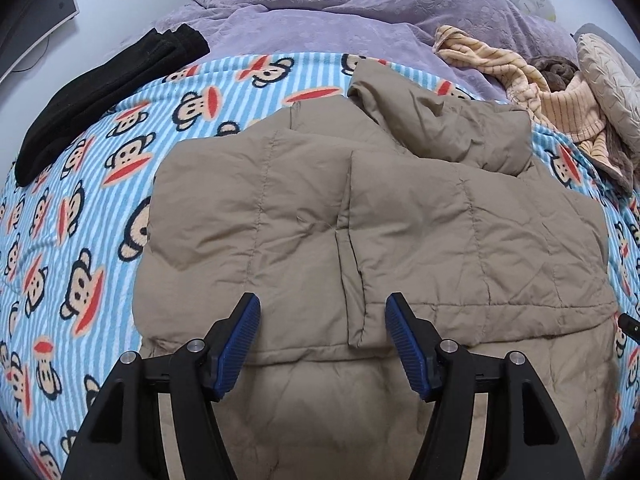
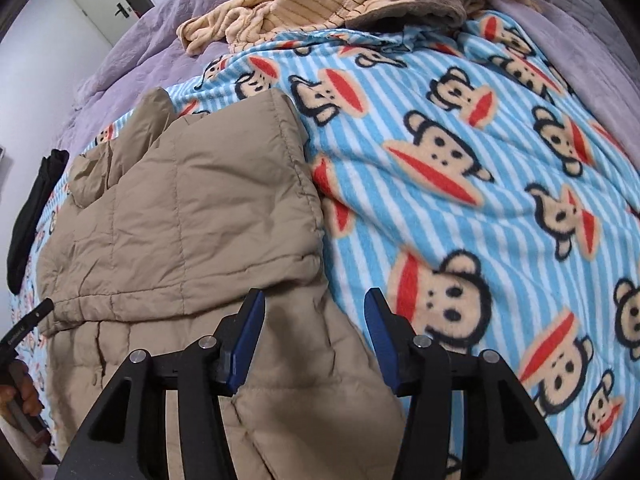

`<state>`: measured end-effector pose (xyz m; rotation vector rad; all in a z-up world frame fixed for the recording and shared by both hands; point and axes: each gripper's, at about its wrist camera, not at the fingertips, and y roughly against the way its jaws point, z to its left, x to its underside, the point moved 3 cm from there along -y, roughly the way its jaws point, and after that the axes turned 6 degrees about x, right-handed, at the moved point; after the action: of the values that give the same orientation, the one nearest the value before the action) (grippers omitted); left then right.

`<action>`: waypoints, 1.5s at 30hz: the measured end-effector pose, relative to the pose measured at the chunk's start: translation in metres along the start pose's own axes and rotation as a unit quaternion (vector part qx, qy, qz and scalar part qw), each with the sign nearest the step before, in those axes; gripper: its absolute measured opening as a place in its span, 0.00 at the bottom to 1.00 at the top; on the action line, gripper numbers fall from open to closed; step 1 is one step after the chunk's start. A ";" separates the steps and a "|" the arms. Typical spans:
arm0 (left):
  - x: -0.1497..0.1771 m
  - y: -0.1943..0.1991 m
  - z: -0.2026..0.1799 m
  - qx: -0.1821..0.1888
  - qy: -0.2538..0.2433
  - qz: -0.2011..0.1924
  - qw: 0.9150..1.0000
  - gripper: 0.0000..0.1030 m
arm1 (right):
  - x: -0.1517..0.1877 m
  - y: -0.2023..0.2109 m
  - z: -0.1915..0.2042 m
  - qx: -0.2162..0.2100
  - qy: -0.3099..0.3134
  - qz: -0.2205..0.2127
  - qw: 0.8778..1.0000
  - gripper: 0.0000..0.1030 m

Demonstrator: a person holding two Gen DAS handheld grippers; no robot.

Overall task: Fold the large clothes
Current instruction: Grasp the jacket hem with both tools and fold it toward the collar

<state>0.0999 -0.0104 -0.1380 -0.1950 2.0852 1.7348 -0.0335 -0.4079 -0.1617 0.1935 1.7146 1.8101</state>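
Jacket [image 1: 360, 216], quilted and beige, lies on the blanket [image 1: 80, 208] with blue stripes and monkey faces, which covers the bed. Both sides of the jacket are folded toward the middle, and a sleeve lies bent across the collar end. The left gripper [image 1: 323, 320] hovers above the near part of the jacket; its jaws are spread wide and nothing is between them. The right gripper [image 2: 314, 312] is above the right edge of the jacket [image 2: 192, 208], where it meets the blanket [image 2: 460, 160]; its jaws are also spread and hold nothing. A black garment [image 1: 104, 92] lies folded at the far left of the blanket. A heap of striped yellow clothes [image 1: 532, 84] lies at the far right, beside a purple cover [image 1: 320, 12].
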 end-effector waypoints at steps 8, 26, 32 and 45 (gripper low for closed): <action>0.028 0.020 -0.014 -0.004 0.002 0.016 1.000 0.93 | 0.033 0.009 -0.002 -0.038 -0.019 0.037 0.998 0.65; 0.093 0.069 -0.020 -0.020 0.018 0.043 0.999 0.99 | 0.082 0.039 0.013 -0.108 -0.001 0.090 0.990 0.78; 0.120 0.080 -0.008 -0.025 0.016 0.069 0.997 0.99 | 0.112 0.051 0.023 -0.119 -0.022 0.100 0.988 0.88; 0.173 0.101 0.039 -0.018 0.030 0.103 0.994 0.99 | 0.177 0.067 0.025 -0.107 -0.087 0.122 0.983 0.89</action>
<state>-0.0848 0.0754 -0.1214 -0.0442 2.1841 1.9074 -0.1836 -0.2900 -0.1499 0.4753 1.4123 2.0726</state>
